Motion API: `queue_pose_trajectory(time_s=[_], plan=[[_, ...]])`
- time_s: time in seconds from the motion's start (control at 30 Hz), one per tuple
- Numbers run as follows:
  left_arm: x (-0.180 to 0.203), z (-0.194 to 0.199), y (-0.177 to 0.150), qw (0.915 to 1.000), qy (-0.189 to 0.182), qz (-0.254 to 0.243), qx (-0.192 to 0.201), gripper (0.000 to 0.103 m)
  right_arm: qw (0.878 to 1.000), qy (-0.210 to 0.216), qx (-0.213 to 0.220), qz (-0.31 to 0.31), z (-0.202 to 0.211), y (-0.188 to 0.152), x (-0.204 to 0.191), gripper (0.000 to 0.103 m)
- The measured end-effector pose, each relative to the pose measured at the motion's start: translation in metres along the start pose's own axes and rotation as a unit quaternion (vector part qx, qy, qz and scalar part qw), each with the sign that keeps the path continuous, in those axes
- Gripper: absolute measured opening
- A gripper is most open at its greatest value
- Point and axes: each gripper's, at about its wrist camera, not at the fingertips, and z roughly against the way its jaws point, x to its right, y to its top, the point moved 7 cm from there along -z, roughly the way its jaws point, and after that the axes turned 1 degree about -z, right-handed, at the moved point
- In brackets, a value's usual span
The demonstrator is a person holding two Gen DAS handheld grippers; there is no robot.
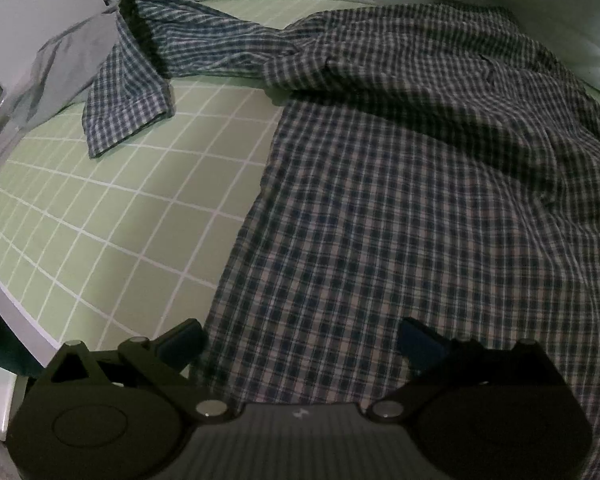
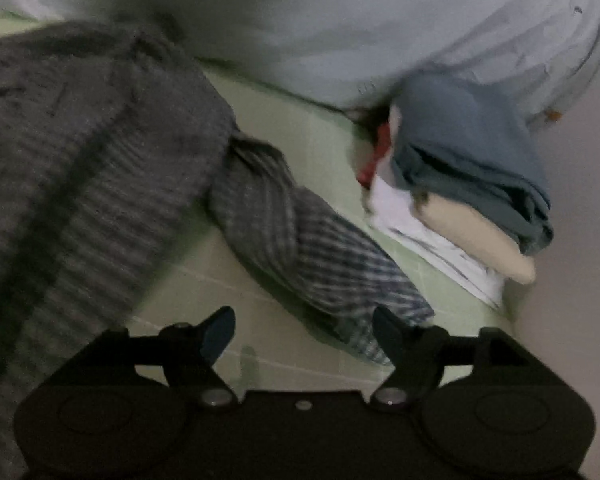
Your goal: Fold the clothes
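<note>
A blue-and-white checked shirt point(image 1: 400, 200) lies spread on a green grid mat point(image 1: 120, 208), one sleeve point(image 1: 140, 80) stretched out to the far left with its cuff folded back. My left gripper point(image 1: 300, 340) hovers open over the shirt's near hem, jaws wide, nothing between them. In the blurred right wrist view the same shirt's body point(image 2: 80, 160) fills the left side. Its other sleeve point(image 2: 312, 256) runs down toward the gripper. My right gripper point(image 2: 304, 332) stands open just above the mat point(image 2: 300, 140), its right finger beside the sleeve's cuff, with no cloth between the fingers.
A stack of folded clothes point(image 2: 460, 184), blue on top of cream and white, sits at the mat's right edge. Pale sheet fabric point(image 2: 340, 32) lies bunched behind the mat. A light grey garment point(image 1: 60, 64) lies at the far left by the sleeve. The mat's white edge point(image 1: 16, 312) runs near left.
</note>
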Motion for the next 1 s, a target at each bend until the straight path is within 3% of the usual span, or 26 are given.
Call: queue_pose_trajectory(time_s=[0.13,0.3,0.43,0.53,0.67,0.83,0.9,0.93,1.0], plan=[[0.001,0.000,0.001,1.0000,0.004,-0.005,0.003,0.103,0.999,0.029,-0.004,-0.042,-0.022,0.000,0.019,0.065],[-0.003,0.004,0.006,0.9991,0.033,-0.026,0.011,0.101,0.988,-0.048,-0.008,-0.146,-0.039,0.019,0.062,0.064],[-0.027,0.012,0.013,0.9980,0.058,-0.009,0.022,0.099,0.981,0.040,-0.004,-0.191,-0.018,0.026,0.044,0.080],[-0.043,0.005,0.016,0.9984,0.056,0.006,0.002,0.092,0.974,0.112,-0.017,-0.198,0.000,0.021,0.006,0.082],[-0.044,-0.003,0.017,0.9999,0.011,0.006,-0.011,0.080,0.965,0.160,-0.043,-0.205,0.016,0.015,-0.036,0.081],[-0.031,-0.003,0.023,0.9985,-0.037,-0.040,-0.009,0.063,0.954,0.178,-0.076,-0.227,0.024,0.006,-0.067,0.081],[-0.026,-0.002,0.023,0.9970,-0.055,-0.054,-0.010,0.044,0.953,0.174,-0.087,-0.230,0.024,0.004,-0.074,0.077],[-0.024,0.000,0.024,0.9958,-0.064,-0.064,-0.009,0.039,0.952,0.175,-0.092,-0.235,0.024,0.003,-0.077,0.073],[-0.019,0.002,0.024,0.9929,-0.083,-0.084,-0.007,0.014,0.943,0.181,-0.103,-0.261,0.027,0.001,-0.081,0.069]])
